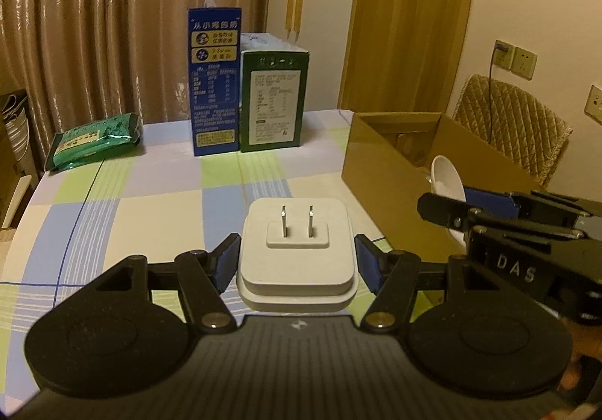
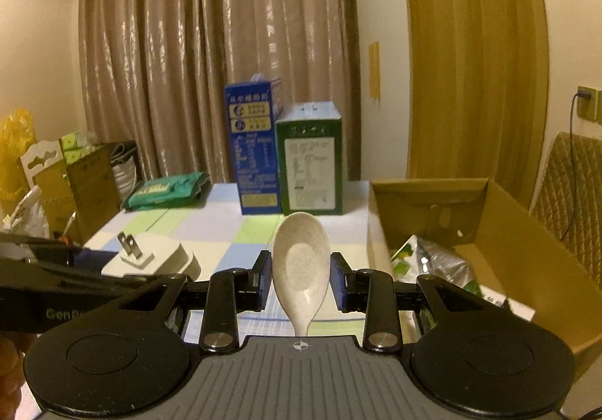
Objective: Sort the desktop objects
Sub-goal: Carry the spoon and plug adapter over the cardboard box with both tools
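While both grippers were held above the checked tablecloth (image 1: 113, 217), the scene could be read from its left edge to its right. A green foil packet (image 1: 94, 140) was seen lying at the far left of the table, well apart from everything else. Next stood a tall blue carton (image 1: 214, 81) touching a shorter green carton (image 1: 274, 100); both were covered in Chinese print, too small to be made out with certainty. Nearer, a white two-pin plug adapter (image 1: 297, 250) was clamped between the pads of the left gripper (image 1: 297, 258), prongs upward. To its right, a speckled cream spoon (image 2: 301, 262) was pinched by the right gripper (image 2: 300, 279), bowl forward, handle back toward the camera. At the far right an open cardboard box (image 2: 508, 213) was placed, with shiny packets (image 2: 432, 262) already inside, and it was judged to be the likely destination. The spoon was held across its curved bowl, so a slip or a twist could be expected if the grip were loosened or the box wall were struck. The adapter's smooth, stepped sides might likewise be let slide. The two grippers were close together, and a collision over the box could be caused by simultaneous moves. "DAS" was read on the right gripper's body, and "GenR", partly cut off, on the left one.
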Demonstrator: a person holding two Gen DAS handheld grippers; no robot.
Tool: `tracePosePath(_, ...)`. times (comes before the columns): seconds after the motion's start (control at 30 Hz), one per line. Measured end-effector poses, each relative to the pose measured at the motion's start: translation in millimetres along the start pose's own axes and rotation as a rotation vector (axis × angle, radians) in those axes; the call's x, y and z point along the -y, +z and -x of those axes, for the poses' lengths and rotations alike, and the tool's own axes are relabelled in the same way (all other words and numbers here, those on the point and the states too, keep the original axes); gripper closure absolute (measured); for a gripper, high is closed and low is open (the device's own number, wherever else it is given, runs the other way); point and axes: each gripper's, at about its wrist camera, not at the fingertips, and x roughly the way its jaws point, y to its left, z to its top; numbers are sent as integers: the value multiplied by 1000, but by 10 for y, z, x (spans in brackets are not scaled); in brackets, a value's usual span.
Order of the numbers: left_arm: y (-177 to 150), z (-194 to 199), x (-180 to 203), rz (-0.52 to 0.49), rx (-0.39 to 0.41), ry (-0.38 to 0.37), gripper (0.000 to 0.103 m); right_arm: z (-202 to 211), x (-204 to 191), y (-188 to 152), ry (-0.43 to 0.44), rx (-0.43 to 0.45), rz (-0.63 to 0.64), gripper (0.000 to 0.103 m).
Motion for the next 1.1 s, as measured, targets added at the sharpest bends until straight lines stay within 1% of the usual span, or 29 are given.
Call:
tracePosePath(0.3, 152, 40, 242, -8, 41, -43, 43, 224, 284, 197, -48, 42, -34, 73)
tracePosePath(0.6, 315, -21, 630, -5, 67, -121, 43, 404, 717, 360, -124, 73, -59, 73)
tracePosePath(0.87, 427, -184, 1029, 0, 71, -189, 43, 485, 1159, 420, -180, 72, -84, 73)
tracePosePath(1.1, 465, -377, 1264, 13, 62, -221, 43, 392, 1458, 424, -214, 42, -73, 73)
